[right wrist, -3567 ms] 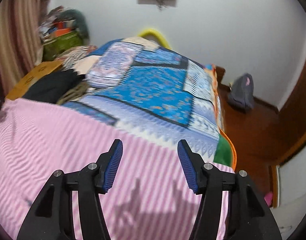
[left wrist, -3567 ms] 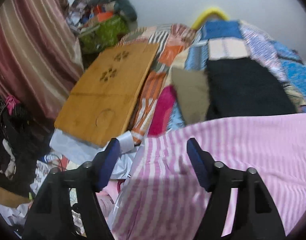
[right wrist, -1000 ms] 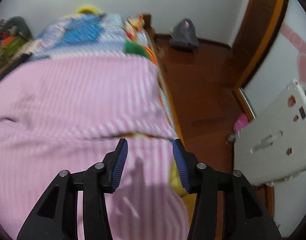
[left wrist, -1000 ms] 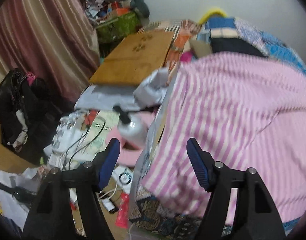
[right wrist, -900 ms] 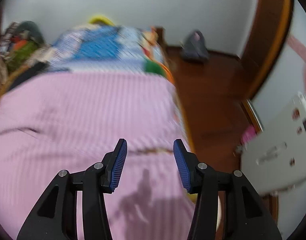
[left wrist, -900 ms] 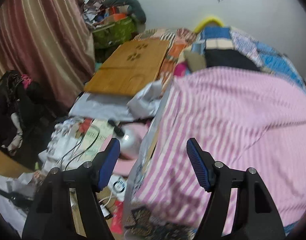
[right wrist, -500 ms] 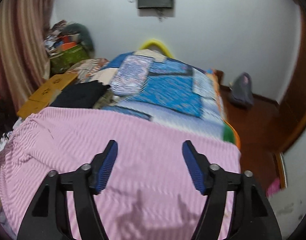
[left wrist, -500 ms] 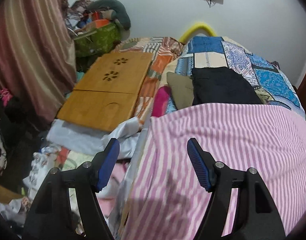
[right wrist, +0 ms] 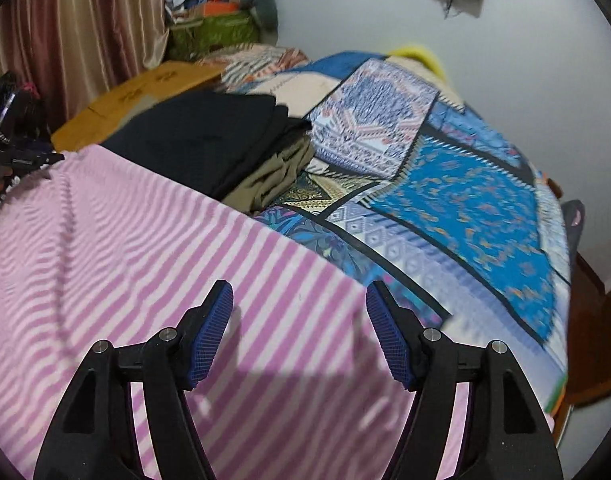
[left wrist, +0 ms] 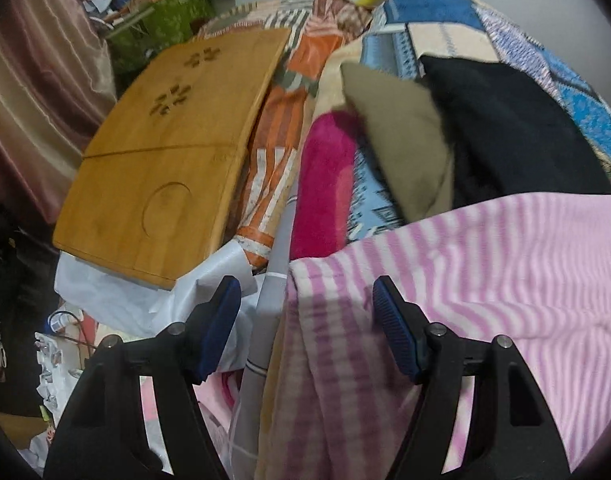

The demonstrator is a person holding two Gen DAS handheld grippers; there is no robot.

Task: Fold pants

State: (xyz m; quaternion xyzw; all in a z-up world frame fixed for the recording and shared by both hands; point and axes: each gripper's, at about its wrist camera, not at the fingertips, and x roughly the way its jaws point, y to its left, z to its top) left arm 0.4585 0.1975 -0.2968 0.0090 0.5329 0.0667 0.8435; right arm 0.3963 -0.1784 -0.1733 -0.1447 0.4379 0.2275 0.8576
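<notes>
The pink and white striped pants (right wrist: 153,264) lie spread flat over the near part of the bed. In the left wrist view their left corner (left wrist: 445,300) hangs at the bed's edge. My left gripper (left wrist: 305,320) is open and empty, hovering just above that corner. My right gripper (right wrist: 299,328) is open and empty, low over the pants near their far edge. Folded black clothes (right wrist: 209,136) and olive clothes (right wrist: 273,176) are stacked behind the pants.
A patchwork quilt (right wrist: 465,184) covers the bed. A wooden lap tray (left wrist: 173,152) lies left of the bed over white sheets and clutter. A pink towel (left wrist: 325,176) sits at the bed's edge. Curtains (left wrist: 37,80) hang on the left. Wooden floor (right wrist: 593,320) lies right.
Both grippers have moved forward and lower over the pants. The left one has come close to the pants' left corner; the right one has shifted toward the far edge. Both stayed open.
</notes>
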